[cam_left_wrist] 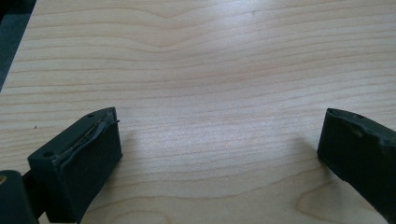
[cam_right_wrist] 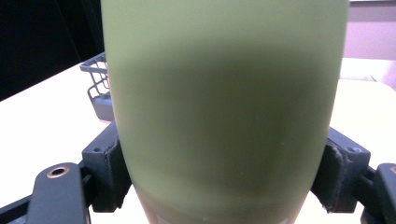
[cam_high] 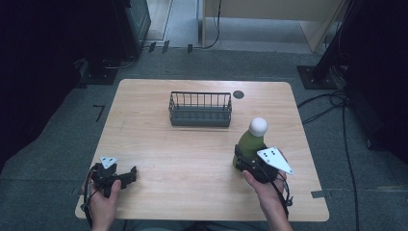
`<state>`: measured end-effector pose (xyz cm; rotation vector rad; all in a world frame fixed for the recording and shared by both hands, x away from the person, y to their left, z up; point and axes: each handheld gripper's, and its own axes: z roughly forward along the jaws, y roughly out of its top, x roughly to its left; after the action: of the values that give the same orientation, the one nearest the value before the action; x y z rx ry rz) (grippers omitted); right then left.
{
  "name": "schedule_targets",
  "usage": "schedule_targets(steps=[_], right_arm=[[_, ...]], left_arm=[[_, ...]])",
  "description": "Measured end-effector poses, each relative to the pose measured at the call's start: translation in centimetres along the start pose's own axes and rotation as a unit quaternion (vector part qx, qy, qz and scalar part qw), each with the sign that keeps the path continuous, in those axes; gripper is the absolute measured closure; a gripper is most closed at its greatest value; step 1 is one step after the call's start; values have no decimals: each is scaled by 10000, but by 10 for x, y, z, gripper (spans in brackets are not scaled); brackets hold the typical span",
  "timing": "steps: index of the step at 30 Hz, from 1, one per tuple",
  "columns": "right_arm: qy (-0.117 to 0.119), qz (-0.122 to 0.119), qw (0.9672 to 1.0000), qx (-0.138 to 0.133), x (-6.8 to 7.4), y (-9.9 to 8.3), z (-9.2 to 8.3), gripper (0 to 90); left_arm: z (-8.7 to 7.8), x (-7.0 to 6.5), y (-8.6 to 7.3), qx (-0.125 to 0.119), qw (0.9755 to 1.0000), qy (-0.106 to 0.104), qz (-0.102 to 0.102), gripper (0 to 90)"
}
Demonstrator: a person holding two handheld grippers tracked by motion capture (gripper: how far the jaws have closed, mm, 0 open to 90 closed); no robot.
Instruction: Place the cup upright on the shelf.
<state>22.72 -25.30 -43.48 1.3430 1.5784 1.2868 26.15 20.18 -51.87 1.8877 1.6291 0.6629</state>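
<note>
A green bottle (cam_high: 250, 143) with a white cap (cam_high: 258, 126) stands upright on the right half of the wooden table (cam_high: 192, 154). My right gripper (cam_high: 248, 161) is shut on the green bottle (cam_right_wrist: 224, 107) low on its body, a jaw pressed against each side. My left gripper (cam_high: 129, 174) rests near the table's front left corner, held by a hand. In the left gripper view its jaws stand wide apart over bare wood, so my left gripper (cam_left_wrist: 219, 149) is open and holds nothing.
A dark wire basket (cam_high: 200, 109) sits at the back middle of the table, and its corner (cam_right_wrist: 95, 77) shows behind the bottle. A small dark round disc (cam_high: 238, 94) lies near the back edge. Cables (cam_high: 332, 103) run over the floor at right.
</note>
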Motion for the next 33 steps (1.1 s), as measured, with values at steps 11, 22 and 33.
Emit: schedule_targets(steps=[11, 22, 33], right_arm=[[134, -108, 9999, -1, 19, 17, 35, 203], [114, -191, 9998, -11, 31, 32, 64, 203], [29, -245, 9996, -121, 34, 61, 84, 203]], left_arm=[[0, 0, 0, 7, 10000, -3, 5, 0], [0, 0, 0, 0, 10000, -4, 0, 0], [0, 0, 0, 4, 10000, -8, 0, 0]])
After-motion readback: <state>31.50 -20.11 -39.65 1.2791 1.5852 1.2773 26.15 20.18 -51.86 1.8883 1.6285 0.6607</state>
